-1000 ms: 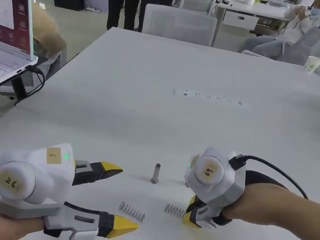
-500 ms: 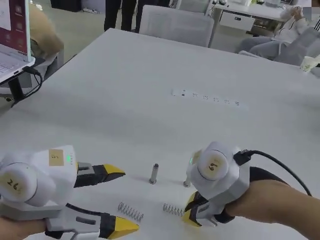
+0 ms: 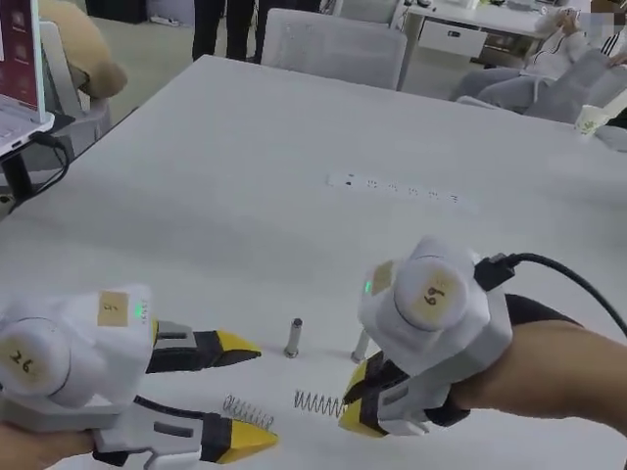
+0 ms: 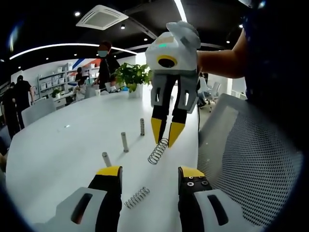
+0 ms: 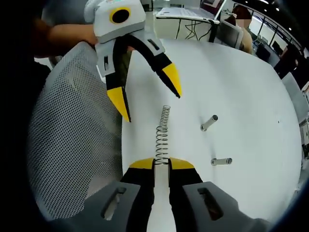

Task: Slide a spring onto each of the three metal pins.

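My right gripper (image 3: 355,409) is shut on the end of a wire spring (image 3: 317,401), which sticks out to the left, lifted just off the white table (image 3: 294,176). That held spring (image 5: 162,134) runs straight out from the right gripper (image 5: 161,163). My left gripper (image 3: 250,394) is open, with a second spring (image 3: 245,411) lying on the table between its jaws. One metal pin (image 3: 293,338) stands upright beyond the springs; another pin (image 3: 360,346) is partly hidden behind the right gripper. In the left gripper view three pins (image 4: 124,142) stand in a row, with the loose spring (image 4: 137,197) near the left gripper (image 4: 150,173).
A flush power strip (image 3: 392,188) sits mid-table. A laptop (image 3: 15,69) with its cable is at the far left edge. Chairs (image 3: 333,44) and seated people are beyond the far edge, with a paper cup (image 3: 588,119) at the right. A mesh chair (image 4: 241,154) is near the table's front edge.
My right gripper has shifted left and risen a little, carrying its spring toward the left gripper. The left gripper has stayed open over the other spring. The camera has moved slightly.
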Demonstrator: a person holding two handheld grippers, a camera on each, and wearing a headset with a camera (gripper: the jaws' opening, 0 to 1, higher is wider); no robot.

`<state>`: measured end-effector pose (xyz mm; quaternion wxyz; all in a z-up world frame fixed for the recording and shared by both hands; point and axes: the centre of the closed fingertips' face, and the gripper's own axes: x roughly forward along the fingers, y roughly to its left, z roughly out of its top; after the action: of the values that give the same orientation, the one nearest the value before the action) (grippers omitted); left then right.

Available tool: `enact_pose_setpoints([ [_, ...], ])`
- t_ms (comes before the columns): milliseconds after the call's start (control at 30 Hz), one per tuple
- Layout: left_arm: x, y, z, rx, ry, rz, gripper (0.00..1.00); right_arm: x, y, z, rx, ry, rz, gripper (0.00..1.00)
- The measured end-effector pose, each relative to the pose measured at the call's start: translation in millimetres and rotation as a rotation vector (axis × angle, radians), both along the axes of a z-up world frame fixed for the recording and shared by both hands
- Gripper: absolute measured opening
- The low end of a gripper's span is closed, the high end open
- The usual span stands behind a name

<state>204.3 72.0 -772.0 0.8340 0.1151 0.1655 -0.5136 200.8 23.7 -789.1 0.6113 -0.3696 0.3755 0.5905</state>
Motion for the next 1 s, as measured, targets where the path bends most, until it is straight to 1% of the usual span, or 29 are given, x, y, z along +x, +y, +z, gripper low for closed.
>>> enact_pose_setpoints([
  [67, -2.6, -5.1, 0.7, 0.01, -0.011, -0.026, 0.39, -2.5, 2.5, 4.0, -0.004, -0.002, 0.02, 0.08],
  [200, -5.5, -10.7, 3.2, 0.013, -0.022, -0.052, 0.34, -6.9, 5.2, 8.4, -0.008, -0.01, 0.052, 0.08],
  [300, -9.3, -14.6, 2.0, 0.017, -0.015, -0.08, 0.29, -10.4, 5.5, 9.8, -0.016, -0.007, 0.075, 0.08],
  [367, -11.2, -17.3, 1.5, 0.021, -0.02, -0.093, 0.27, -11.8, 4.8, 9.8, -0.025, -0.011, 0.09, 0.08],
  [433, -13.4, -19.7, 1.8, 0.02, -0.023, -0.109, 0.23, -13.7, 4.5, 10.1, -0.03, -0.005, 0.1, 0.08],
  [533, -15.3, -21.5, 1.7, 0.024, -0.026, -0.124, 0.19, -15.7, 4.4, 10.8, -0.039, -0.009, 0.121, 0.08],
  [667, -15.6, -22.2, 1.7, 0.027, -0.032, -0.135, 0.15, -16.7, 6.3, 12.5, -0.041, -0.009, 0.132, 0.08],
  [900, -15.6, -23.6, 0.6, 0.03, -0.035, -0.15, 0.04, -17.1, 10.0, 15.4, -0.038, -0.009, 0.141, 0.08],
  [1000, -15.0, -23.1, 0.0, 0.031, -0.034, -0.148, 0.04, -17.8, 10.5, 16.6, -0.038, -0.01, 0.145, 0.08],
])
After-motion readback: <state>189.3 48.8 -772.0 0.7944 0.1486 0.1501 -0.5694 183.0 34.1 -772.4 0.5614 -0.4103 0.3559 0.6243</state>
